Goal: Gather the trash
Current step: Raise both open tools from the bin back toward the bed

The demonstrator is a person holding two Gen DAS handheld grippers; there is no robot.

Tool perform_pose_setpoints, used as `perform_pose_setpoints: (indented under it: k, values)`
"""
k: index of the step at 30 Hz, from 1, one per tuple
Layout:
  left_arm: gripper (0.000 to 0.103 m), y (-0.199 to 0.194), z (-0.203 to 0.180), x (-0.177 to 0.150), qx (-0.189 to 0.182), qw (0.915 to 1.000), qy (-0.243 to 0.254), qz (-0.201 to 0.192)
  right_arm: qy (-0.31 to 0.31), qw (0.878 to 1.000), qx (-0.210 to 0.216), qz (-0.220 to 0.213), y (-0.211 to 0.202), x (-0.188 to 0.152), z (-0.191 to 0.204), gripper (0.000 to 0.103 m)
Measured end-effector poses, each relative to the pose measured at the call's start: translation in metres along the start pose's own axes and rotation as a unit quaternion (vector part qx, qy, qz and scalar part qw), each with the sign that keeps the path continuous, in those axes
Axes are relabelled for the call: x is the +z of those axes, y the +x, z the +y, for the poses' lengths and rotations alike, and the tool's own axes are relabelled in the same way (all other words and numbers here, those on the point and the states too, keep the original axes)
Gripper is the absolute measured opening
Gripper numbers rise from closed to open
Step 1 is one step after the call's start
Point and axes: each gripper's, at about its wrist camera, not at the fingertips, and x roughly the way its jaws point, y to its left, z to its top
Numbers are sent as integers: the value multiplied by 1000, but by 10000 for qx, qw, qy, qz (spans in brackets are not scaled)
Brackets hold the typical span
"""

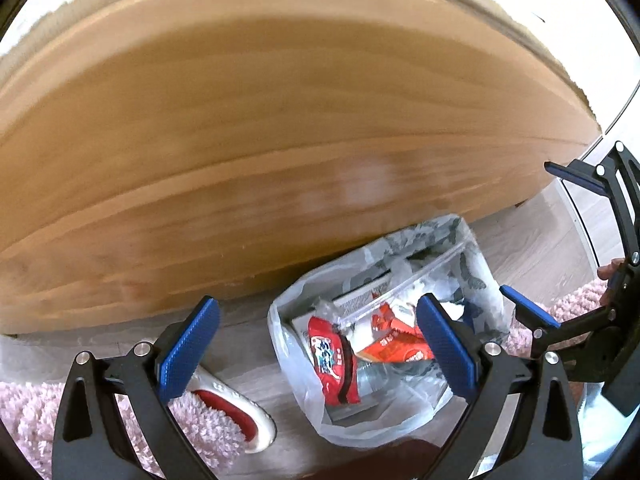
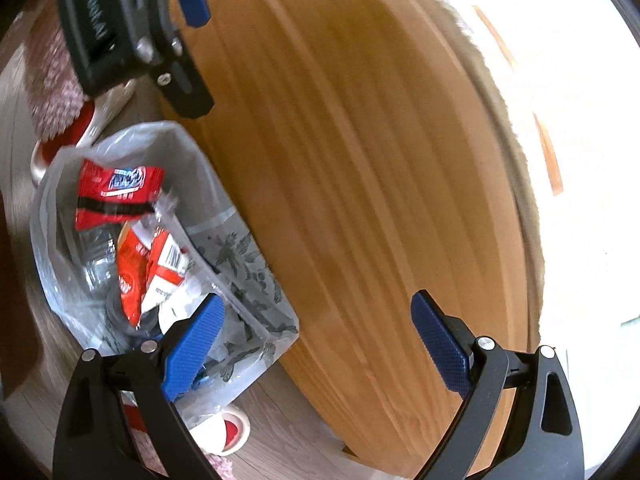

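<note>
Left claw [image 1: 318, 346] gapes; only its view shows pink rug [image 1: 24, 412].

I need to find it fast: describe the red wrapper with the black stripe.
Beside the big wooden table, a clear plastic bag sits open on the floor. The wrapper lies on top, at the end nearest the slipper; its black stripe sets it apart from the orange-red packets.

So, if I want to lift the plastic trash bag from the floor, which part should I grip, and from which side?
Probably the free rim of the plastic trash bag, on the side away from the wooden panel, coming from above. The bag's mouth gapes upward, that edge stands loose and thin enough to pinch, and the far side lies against the wood. The left gripper is open.
</note>
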Motion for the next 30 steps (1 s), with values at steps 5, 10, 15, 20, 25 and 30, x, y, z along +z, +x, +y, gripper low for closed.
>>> perform_pose_setpoints:
  k: [5, 10, 15, 20, 25, 30]
  values:
    - [95, -12, -1, 3, 62, 9996, 21, -286, 429, 9990, -71, -141, -10, 2, -14, 90]
    - [95, -19, -4, 4, 116, 9990, 78, -424, 902, 9957, -84, -199, -17, 1, -28, 90]
    - [95, -33, -7, 7, 126, 9976, 135, -660, 1374, 9901, -153, -228, -22, 0, -44, 90]
    - [95, -45, -6, 10, 71, 9966, 93, -813, 1821, 9826, -175, -314, -29, -4, -58, 90]
    - [95, -54, -6, 12, 8, 9957, 43, -928, 2097, 9766, -262, -406, -37, -5, -66, 90]
    - [95, -64, -4, 15, -16, 9943, 17, -1070, 2334, 9706, -328, -490, -44, -7, -73, 90]
